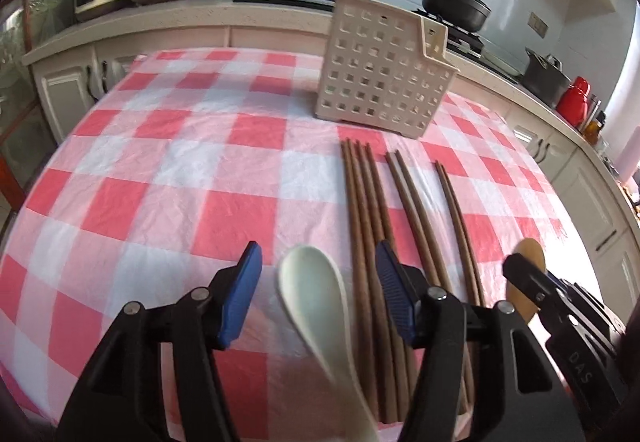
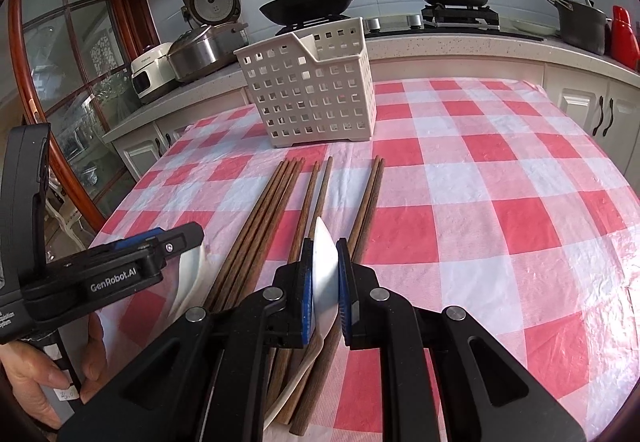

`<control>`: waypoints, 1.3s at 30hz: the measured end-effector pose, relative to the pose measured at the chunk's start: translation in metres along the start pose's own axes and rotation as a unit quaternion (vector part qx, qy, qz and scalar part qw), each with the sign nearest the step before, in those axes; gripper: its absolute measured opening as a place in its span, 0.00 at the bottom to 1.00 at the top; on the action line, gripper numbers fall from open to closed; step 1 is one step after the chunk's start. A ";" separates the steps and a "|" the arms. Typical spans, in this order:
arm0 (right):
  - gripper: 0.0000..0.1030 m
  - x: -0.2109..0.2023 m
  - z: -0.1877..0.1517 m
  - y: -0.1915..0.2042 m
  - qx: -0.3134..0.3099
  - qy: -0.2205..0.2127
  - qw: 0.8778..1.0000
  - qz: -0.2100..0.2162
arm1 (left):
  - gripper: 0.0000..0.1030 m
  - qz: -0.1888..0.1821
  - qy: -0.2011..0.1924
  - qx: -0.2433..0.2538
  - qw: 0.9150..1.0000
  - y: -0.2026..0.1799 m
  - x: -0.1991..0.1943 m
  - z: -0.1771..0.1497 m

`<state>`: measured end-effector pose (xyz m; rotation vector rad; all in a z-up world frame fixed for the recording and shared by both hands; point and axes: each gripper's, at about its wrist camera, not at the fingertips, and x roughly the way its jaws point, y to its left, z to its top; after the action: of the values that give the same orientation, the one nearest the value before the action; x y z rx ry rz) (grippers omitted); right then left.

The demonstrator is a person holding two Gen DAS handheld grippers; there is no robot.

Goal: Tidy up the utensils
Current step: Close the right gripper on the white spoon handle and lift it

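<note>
The right gripper (image 2: 325, 282) has its blue pads pinched tight on a white spoon (image 2: 326, 274), gripping the bowl edge-on while the handle trails back over the chopsticks (image 2: 276, 218) below. Whether the spoon is lifted clear of them or just resting is hard to judge from this angle. The left gripper (image 1: 318, 292) stands with its fingers spread wide, a second, cream-coloured spoon (image 1: 316, 296) lying on the cloth between them, not gripped. Just to its right the brown chopsticks (image 1: 370, 226) lie side by side in loose groups, tips pointing away toward the perforated cream basket (image 1: 380, 82), which stands upright on the red-and-white checked tablecloth (image 1: 160, 170) a little beyond them. Behind the table, a black wok (image 2: 308, 4) sits on the stove.
</note>
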<state>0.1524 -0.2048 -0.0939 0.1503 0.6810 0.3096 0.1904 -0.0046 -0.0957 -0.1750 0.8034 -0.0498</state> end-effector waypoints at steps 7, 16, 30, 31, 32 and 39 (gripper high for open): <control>0.13 0.003 -0.001 0.003 -0.005 0.006 1.000 0.002 | 0.52 0.010 0.038 0.031 0.999 -0.005 0.025 0.000; 0.13 0.005 -0.002 0.000 -0.003 0.009 1.000 -0.001 | 0.31 0.003 0.042 0.057 0.997 -0.011 0.026 -0.006; 0.11 0.006 0.001 -0.006 0.002 0.030 1.000 -0.005 | 0.05 -0.001 0.021 0.059 0.998 -0.005 0.011 -0.007; 0.11 0.007 0.002 -0.006 0.000 0.034 0.999 -0.004 | 0.05 -0.002 0.021 0.059 0.998 -0.004 0.012 -0.006; 0.12 0.009 0.002 -0.005 -0.007 0.040 0.999 -0.002 | 0.02 -0.005 0.020 0.060 0.998 -0.004 0.012 -0.006; 0.42 0.014 -0.004 0.023 -0.072 0.075 0.994 0.011 | 0.00 -0.018 0.021 0.061 0.998 -0.002 0.012 -0.006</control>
<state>0.1548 -0.1788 -0.0995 -0.0038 0.8040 0.3932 0.1946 -0.0088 -0.1083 -0.0740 0.8361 -0.1371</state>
